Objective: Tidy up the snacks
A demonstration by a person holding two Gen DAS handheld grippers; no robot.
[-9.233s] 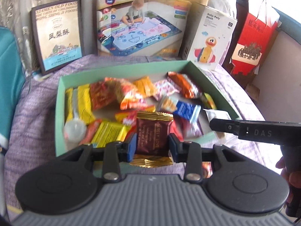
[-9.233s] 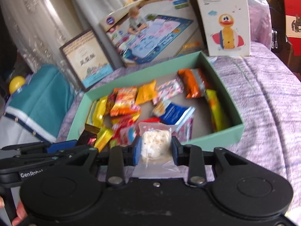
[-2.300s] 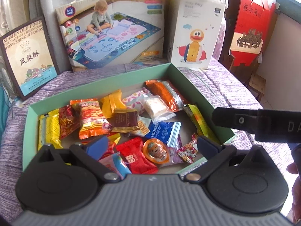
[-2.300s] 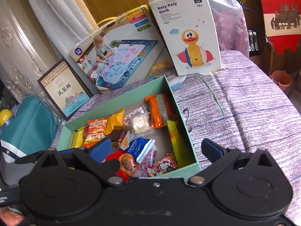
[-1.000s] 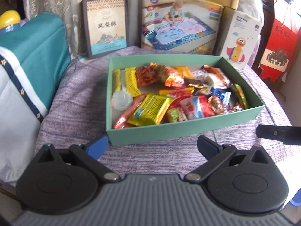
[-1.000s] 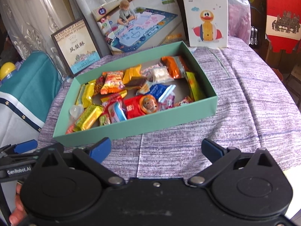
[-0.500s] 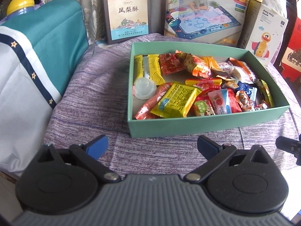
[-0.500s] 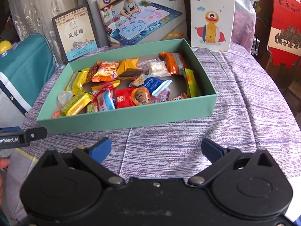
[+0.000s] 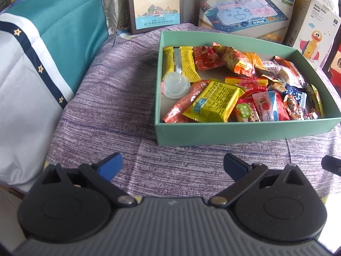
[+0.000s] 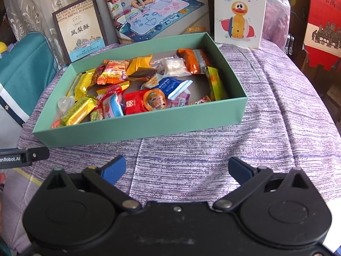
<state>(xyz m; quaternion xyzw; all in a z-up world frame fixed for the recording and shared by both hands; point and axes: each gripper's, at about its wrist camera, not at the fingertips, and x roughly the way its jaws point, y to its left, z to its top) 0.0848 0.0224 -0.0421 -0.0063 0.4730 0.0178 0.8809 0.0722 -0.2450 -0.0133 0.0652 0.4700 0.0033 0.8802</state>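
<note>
The green box (image 10: 149, 125) of snacks (image 10: 136, 102) sits well ahead of both the left gripper (image 9: 172, 166) and right gripper (image 10: 177, 168), fingers spread, empty.

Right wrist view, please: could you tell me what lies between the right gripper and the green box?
Only bare purple cloth lies between the right gripper, jaws open, and the green box. The right wrist view shows it; no snack sits on that stretch.

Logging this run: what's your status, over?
Left gripper open, empty. Right gripper open, empty. Snacks inside green box. Nothing blocking.
</note>
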